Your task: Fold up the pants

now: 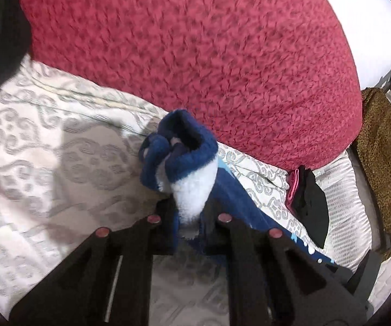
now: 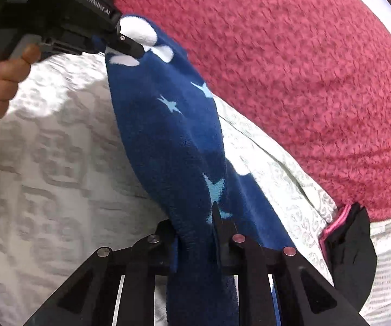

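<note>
Beyond my fingers spreads a red knitted blanket [image 1: 195,54] over a patterned white bedcover [image 1: 46,149]; right of them lies folded black-and-pink clothing [image 2: 350,244].

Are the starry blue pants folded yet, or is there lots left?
Not folded yet. Done: both grippers have grabbed the blue pants. Right now the left gripper pinches one end and the right gripper the other, with the cloth stretched between them over the patterned bed cover. Left: all the folding.

Both tools clamp the blue star-print pants [image 2: 168,135], stretched between them above the patterned bedspread [image 2: 46,163].
</note>
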Demonstrator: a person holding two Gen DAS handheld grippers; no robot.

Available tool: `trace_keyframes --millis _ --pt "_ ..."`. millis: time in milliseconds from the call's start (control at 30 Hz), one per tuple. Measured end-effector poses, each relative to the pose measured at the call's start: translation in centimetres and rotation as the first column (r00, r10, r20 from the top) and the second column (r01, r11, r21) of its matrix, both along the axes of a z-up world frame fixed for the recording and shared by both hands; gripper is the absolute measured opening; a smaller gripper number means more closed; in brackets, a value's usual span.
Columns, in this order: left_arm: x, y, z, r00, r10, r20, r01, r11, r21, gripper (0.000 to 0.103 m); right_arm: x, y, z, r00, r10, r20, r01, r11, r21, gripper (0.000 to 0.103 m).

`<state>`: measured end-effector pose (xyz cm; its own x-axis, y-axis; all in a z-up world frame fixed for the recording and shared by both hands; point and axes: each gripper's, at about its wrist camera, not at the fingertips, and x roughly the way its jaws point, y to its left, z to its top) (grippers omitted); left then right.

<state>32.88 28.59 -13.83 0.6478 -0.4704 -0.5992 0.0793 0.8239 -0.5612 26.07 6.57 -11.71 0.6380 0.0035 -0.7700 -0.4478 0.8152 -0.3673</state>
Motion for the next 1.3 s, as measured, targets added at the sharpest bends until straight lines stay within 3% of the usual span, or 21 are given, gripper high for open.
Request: trace_keyframes --millis 100,133,233,267,367,400,433,533,633,667,767,833,1000,1067,1133,1200,1300 --pt "-2.6 1.2 0.8 1.000 0.003 0.003 -0.003 0.996 0.085 0.013 -1.6 1.8 0.6 0.997 0.071 -0.042 -0.069 0.997 0.031 0.020" --pt "-3.5 1.7 0.5 1.000 0.003 -0.007 -0.002 0.994 0.112 0.013 -2.0 2.5 0.3 0.992 0.099 -0.077 -0.096 0.995 0.040 0.027" --pt "-5.2 3.4 -2.3 0.995 0.001 -0.098 0.014 0.990 0.143 0.014 -3.6 4.8 -1.8 0.966 0.168 -0.198 -0.158 0.985 0.065 0.042" --pt "-5.5 3.9 -3.7 0.990 0.007 -0.141 0.014 0.989 0.145 0.015 -4.5 5.4 -2.3 0.956 0.199 -0.218 -0.189 0.980 0.063 0.042" --pt "-6.4 4.5 -6.6 0.980 0.021 -0.200 0.011 0.987 0.158 0.019 -6.0 4.6 -1.2 0.960 0.214 -0.179 -0.204 0.976 0.070 0.046" --pt "-6.7 4.6 -6.7 0.981 0.033 -0.189 0.000 0.985 0.174 0.021 -6.1 3.6 -0.4 0.964 0.205 -0.168 -0.192 0.977 0.092 0.054" --pt "-6.9 4.5 -6.5 0.984 0.046 -0.171 -0.012 0.980 0.197 0.026 -6.1 2.2 0.5 0.970 0.186 -0.158 -0.168 0.978 0.120 0.060" --pt "-7.6 4.2 -4.9 0.989 0.117 -0.095 -0.082 0.946 0.313 0.035 -4.6 -3.6 3.1 0.986 0.070 -0.150 -0.041 0.981 0.188 0.064" --pt "-8.2 4.5 -3.4 0.976 0.219 -0.016 -0.186 0.867 0.463 0.035 -2.3 -10.0 3.9 0.979 -0.148 -0.140 0.165 0.980 0.113 0.064" --pt "-8.3 4.5 -2.9 0.974 0.225 0.003 -0.199 0.856 0.477 0.035 -1.5 -12.4 3.8 0.966 -0.221 -0.134 0.231 0.971 0.061 0.063" --pt "-7.4 3.2 -0.9 0.995 0.099 0.030 -0.102 0.886 0.451 0.035 -0.2 -15.6 2.7 0.954 -0.241 -0.178 0.248 0.969 0.019 0.061" --pt "-5.7 1.1 0.0 0.999 0.005 0.032 -0.019 0.887 0.462 0.037 0.6 -16.3 2.0 0.952 -0.208 -0.223 0.223 0.974 0.044 0.061" --pt "0.5 -2.2 0.0 0.992 -0.126 -0.005 0.106 0.813 0.573 0.050 3.3 -16.5 0.0 0.946 -0.131 -0.297 0.168 0.981 0.102 0.061" --pt "2.4 -2.6 -0.5 0.991 -0.128 -0.038 0.124 0.774 0.621 0.062 4.1 -16.6 -1.1 0.935 -0.099 -0.341 0.148 0.981 0.122 0.061" --pt "3.6 -2.2 -1.2 0.993 -0.098 -0.064 0.115 0.745 0.657 0.064 3.9 -16.9 -2.0 0.927 -0.081 -0.367 0.138 0.982 0.132 0.061" --pt "4.1 -1.1 -1.7 0.995 -0.066 -0.081 0.103 0.757 0.645 0.066 3.8 -17.1 -2.6 0.922 -0.064 -0.382 0.128 0.982 0.142 0.061" --pt "3.9 1.3 -2.3 0.992 -0.067 -0.112 0.117 0.832 0.543 0.070 3.9 -17.3 -2.9 0.923 -0.048 -0.382 0.121 0.978 0.171 0.061"
